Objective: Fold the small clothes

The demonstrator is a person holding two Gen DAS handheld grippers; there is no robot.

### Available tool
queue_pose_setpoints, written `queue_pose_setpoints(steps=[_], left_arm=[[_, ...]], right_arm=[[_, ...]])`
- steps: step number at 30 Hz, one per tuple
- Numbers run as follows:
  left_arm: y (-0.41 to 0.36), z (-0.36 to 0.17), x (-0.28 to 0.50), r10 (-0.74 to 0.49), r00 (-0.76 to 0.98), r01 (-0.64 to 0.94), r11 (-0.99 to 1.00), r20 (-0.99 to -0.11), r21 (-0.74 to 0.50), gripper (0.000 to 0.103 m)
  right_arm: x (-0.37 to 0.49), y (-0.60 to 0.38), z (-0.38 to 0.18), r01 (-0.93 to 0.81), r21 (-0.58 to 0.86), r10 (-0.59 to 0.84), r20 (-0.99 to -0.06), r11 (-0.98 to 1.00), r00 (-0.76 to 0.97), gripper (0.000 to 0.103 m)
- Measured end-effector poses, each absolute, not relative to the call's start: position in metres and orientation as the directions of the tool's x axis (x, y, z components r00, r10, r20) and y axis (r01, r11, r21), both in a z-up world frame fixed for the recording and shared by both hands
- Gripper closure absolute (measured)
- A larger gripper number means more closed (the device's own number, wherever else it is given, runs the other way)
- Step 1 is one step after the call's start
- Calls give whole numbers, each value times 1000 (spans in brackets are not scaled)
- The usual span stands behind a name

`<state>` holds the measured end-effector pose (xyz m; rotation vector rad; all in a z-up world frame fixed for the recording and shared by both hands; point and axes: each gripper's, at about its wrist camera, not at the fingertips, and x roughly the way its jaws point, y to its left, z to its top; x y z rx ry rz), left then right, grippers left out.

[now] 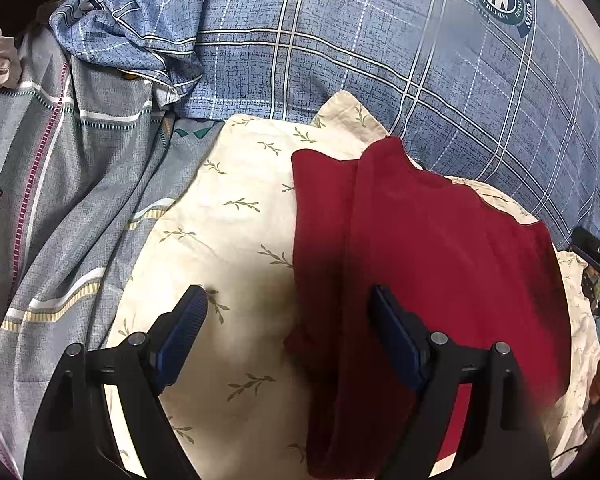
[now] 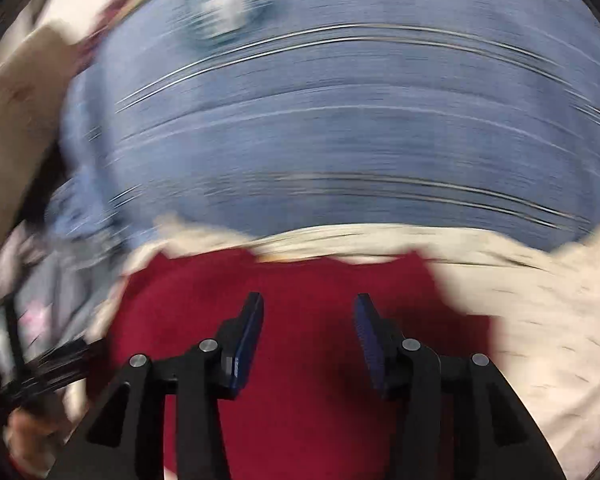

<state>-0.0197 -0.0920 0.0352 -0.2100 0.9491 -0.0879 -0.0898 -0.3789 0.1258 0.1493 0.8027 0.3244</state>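
I see the dark red garment (image 1: pixel 420 248) lying folded lengthwise on a cream leaf-print cloth (image 1: pixel 228 216), which is spread over the blue plaid bedding (image 1: pixel 380 40). My left gripper (image 1: pixel 288 300) hangs above the garment's left edge, jaws spread wide and holding nothing, one finger over the cream cloth, the other over the red fabric. My right gripper (image 2: pixel 309 306) points down over the garment (image 2: pixel 300 360) too, jaws parted and empty; that view is smeared with blur. Left of the garment, grey striped bedding (image 1: pixel 80 200) lies rumpled.
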Motion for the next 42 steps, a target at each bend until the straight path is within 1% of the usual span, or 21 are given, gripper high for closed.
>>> queue_pose_setpoints(steps=[1, 3, 6, 8, 10, 12, 14, 16, 17, 18, 21, 24, 26, 27, 28, 29, 30, 32, 33, 35, 42], left_arm=[[-92, 35, -20, -166, 581, -18, 976, -797, -217, 20], [-92, 35, -20, -166, 579, -20, 976, -798, -217, 19], [-92, 34, -18, -170, 571, -23, 975, -803, -223, 19], [-91, 35, -17, -176, 568, -21, 973, -804, -228, 19], [-91, 34, -15, -184, 565, -22, 971, -804, -238, 18], [-88, 32, -12, -193, 554, -32, 967, -810, -252, 18], [-86, 31, -11, -213, 549, -41, 959, -808, -280, 18], [-84, 30, -11, -224, 547, -47, 954, -807, -296, 18], [-84, 30, -10, -223, 547, -50, 953, -807, -298, 18], [-85, 29, -10, -221, 549, -53, 953, -806, -297, 18], [-86, 30, -12, -211, 555, -56, 956, -804, -289, 17], [-86, 30, -14, -207, 557, -61, 956, -804, -288, 17], [-86, 30, -14, -202, 559, -60, 957, -804, -282, 17], [-86, 30, -14, -197, 560, -59, 959, -805, -276, 18], [-88, 30, -14, -190, 560, -58, 962, -806, -267, 17], [-89, 30, -15, -184, 561, -55, 964, -807, -259, 17], [-90, 31, -15, -180, 565, -54, 966, -805, -254, 17], [-90, 32, -15, -184, 566, -53, 965, -804, -258, 17], [-90, 33, -15, -185, 567, -53, 964, -803, -259, 17], [-91, 34, -16, -184, 568, -51, 965, -802, -257, 18], [-97, 38, -23, -190, 574, -29, 967, -796, -251, 17]], right_arm=[[-89, -360, 127, -281, 267, 387, -677, 922, 626, 54], [-80, -312, 124, -384, 296, 475, -677, 875, 562, 59], [-60, -251, 109, -453, 281, 501, -709, 846, 497, 59], [-42, -223, 96, -469, 282, 503, -735, 837, 455, 59], [-29, -198, 76, -458, 280, 484, -765, 844, 424, 54], [-9, -184, 55, -438, 318, 485, -802, 841, 350, 54], [-7, -193, 57, -405, 368, 515, -780, 837, 356, 53], [-6, -202, 63, -383, 439, 564, -757, 813, 329, 49], [-7, -205, 66, -377, 462, 581, -748, 803, 320, 39], [-6, -204, 68, -377, 467, 585, -749, 800, 313, 31], [-6, -185, 68, -412, 416, 547, -789, 810, 278, 24], [-1, -148, 62, -451, 265, 415, -868, 852, 274, 21], [1, -139, 57, -457, 209, 365, -886, 865, 286, 21], [1, -134, 56, -470, 178, 344, -891, 865, 297, 23], [0, -133, 56, -479, 148, 324, -894, 865, 310, 31], [-2, -135, 56, -479, 129, 313, -892, 868, 326, 50], [-3, -139, 57, -481, 137, 324, -886, 866, 331, 64], [-6, -152, 61, -487, 215, 396, -865, 846, 307, 75], [-6, -160, 63, -478, 243, 420, -854, 844, 307, 79], [-10, -172, 68, -471, 292, 466, -829, 832, 310, 81], [-21, -197, 84, -468, 345, 524, -785, 814, 332, 83]])
